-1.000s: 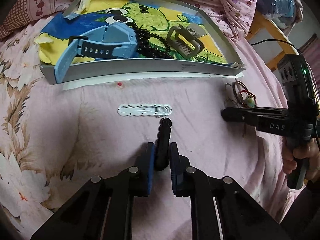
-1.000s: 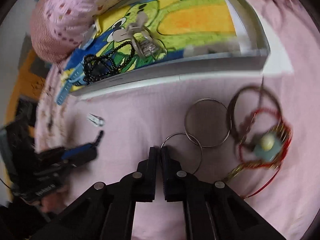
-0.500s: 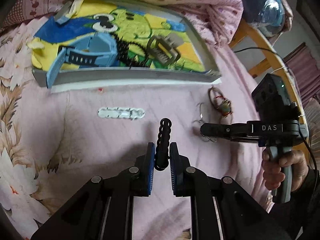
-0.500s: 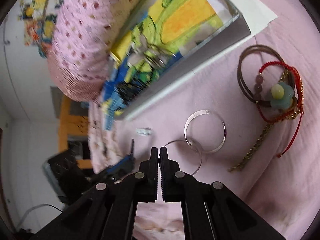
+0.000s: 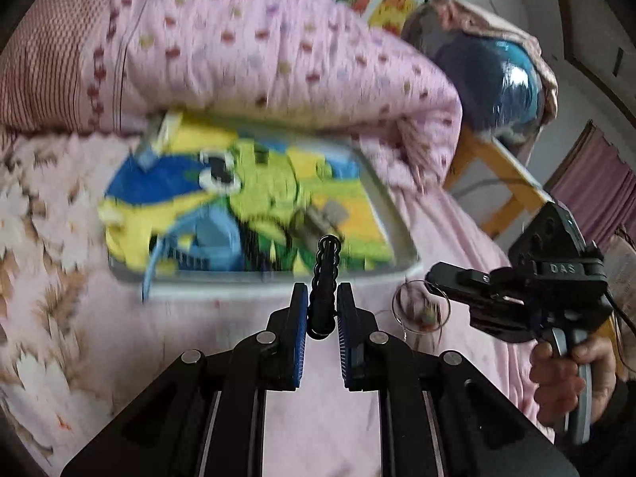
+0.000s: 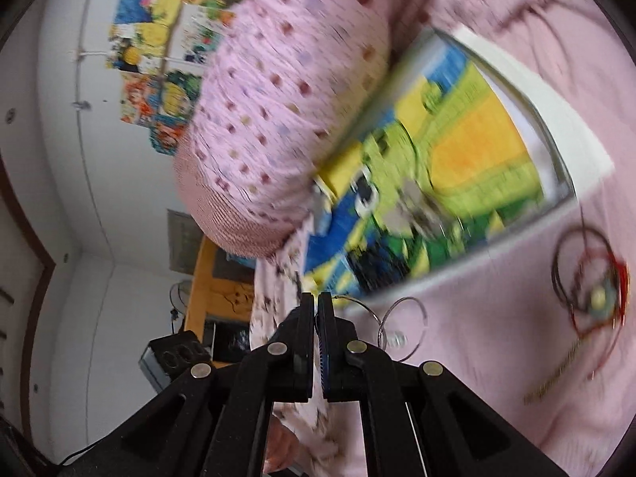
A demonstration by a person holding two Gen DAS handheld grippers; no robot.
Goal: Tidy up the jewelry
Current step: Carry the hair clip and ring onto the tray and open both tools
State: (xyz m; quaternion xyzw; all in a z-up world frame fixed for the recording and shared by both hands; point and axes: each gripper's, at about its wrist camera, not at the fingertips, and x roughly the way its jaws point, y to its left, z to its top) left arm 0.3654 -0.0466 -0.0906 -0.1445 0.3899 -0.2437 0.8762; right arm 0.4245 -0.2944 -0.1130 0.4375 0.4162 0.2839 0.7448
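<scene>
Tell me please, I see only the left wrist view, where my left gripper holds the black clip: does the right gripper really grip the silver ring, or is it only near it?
Observer: It grips it. In the right wrist view the right gripper has its jaws almost shut on a thin silver ring.
Operator: Is it only one ring there?
Observer: No. A second silver ring shows just beside the fingers. I cannot tell whether the two are linked.
</scene>
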